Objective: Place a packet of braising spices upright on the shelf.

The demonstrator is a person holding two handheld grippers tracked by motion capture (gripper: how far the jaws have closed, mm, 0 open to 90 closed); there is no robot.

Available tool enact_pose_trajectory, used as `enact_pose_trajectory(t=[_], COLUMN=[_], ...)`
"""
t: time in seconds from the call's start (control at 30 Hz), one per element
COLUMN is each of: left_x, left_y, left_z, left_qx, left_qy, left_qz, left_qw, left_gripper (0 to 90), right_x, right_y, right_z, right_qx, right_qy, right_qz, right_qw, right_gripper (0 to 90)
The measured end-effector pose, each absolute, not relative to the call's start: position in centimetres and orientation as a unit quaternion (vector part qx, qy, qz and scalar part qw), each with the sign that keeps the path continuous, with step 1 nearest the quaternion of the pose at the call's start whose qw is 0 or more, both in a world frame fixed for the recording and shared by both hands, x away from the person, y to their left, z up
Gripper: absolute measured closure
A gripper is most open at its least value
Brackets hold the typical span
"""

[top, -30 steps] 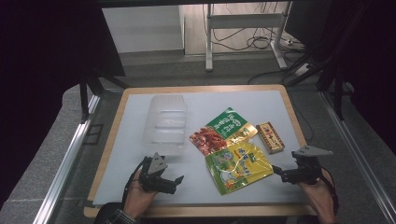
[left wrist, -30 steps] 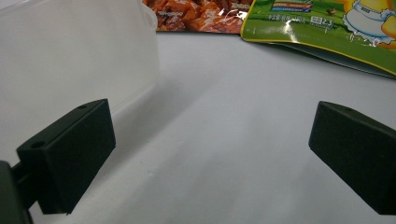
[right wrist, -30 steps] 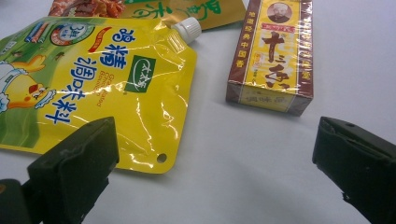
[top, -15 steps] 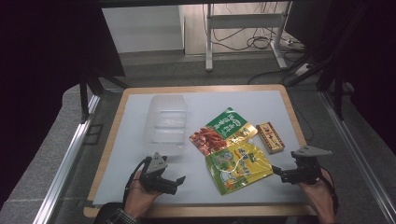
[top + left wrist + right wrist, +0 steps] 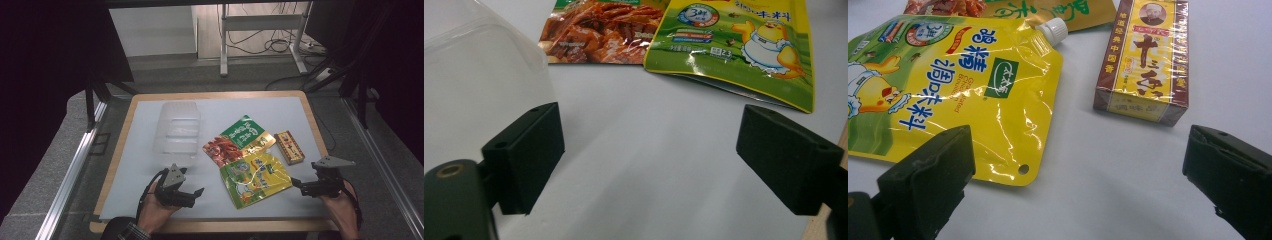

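My clear plastic container [image 5: 177,128] sits empty at the mat's left-centre. The yellow spouted pouch [image 5: 256,178] lies flat between my grippers, long axis slanting, white cap [image 5: 1053,29] toward the far side, glossy with a cartoon chicken. My left gripper [image 5: 192,196] has just been closing slightly, nothing between its jaws; my right gripper [image 5: 298,186] stands spread, empty.

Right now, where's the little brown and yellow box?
In the high view the box lies on the table's right side, just right of the green packet and beyond the right gripper; the spouted yellow pouch lies at its near left.
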State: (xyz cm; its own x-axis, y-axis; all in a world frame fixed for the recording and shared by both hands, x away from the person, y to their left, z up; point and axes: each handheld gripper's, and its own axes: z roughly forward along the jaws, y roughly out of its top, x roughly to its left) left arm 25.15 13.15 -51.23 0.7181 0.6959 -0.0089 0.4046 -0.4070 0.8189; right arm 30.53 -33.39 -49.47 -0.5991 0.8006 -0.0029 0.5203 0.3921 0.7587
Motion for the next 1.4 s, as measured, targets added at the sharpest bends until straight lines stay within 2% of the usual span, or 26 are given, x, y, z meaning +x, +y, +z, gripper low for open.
enact_pose_trajectory(t=[0.8, 0.83, 0.9, 0.93, 1.07, 1.3, 1.4], left_x=[25.5, 25.5, 25.5, 25.6, 25.8, 26.0, 26.2], left_y=[10.7, 10.4, 10.2, 10.0, 9.5, 8.6, 8.1], left_z=[-51.1, -51.1, -51.1, -51.1, -51.3, -51.4, -51.4], left_qx=[0.833, 0.834, 0.834, 0.836, 0.837, 0.839, 0.841], left_qy=[0.296, 0.29, 0.288, 0.283, 0.279, 0.268, 0.264], left_qz=[0.133, 0.136, 0.137, 0.137, 0.131, 0.118, 0.111], left_qw=[0.449, 0.449, 0.45, 0.45, 0.452, 0.458, 0.459], left_gripper=[46.1, 50.3, 52.1, 56.4, 64.1, 85.1, 89.4], right_x=[30.5, 30.5, 30.5, 30.6, 30.6, 30.6, 30.7], right_y=[-33.0, -33.0, -33.0, -32.9, -32.8, -32.6, -32.5], right_z=[-49.2, -49.3, -49.3, -49.3, -49.3, -49.5, -49.5], right_qx=[0.403, 0.401, 0.401, 0.399, 0.397, 0.396, 0.394], right_qy=[0.817, 0.817, 0.817, 0.818, 0.819, 0.82, 0.821], right_qz=[0.373, 0.373, 0.373, 0.374, 0.374, 0.374, 0.372], right_qw=[0.178, 0.179, 0.179, 0.178, 0.181, 0.179, 0.177], right_gripper=[0.6, 0.5, 0.5, 0.4, 0.4, 0.4, 0.4])
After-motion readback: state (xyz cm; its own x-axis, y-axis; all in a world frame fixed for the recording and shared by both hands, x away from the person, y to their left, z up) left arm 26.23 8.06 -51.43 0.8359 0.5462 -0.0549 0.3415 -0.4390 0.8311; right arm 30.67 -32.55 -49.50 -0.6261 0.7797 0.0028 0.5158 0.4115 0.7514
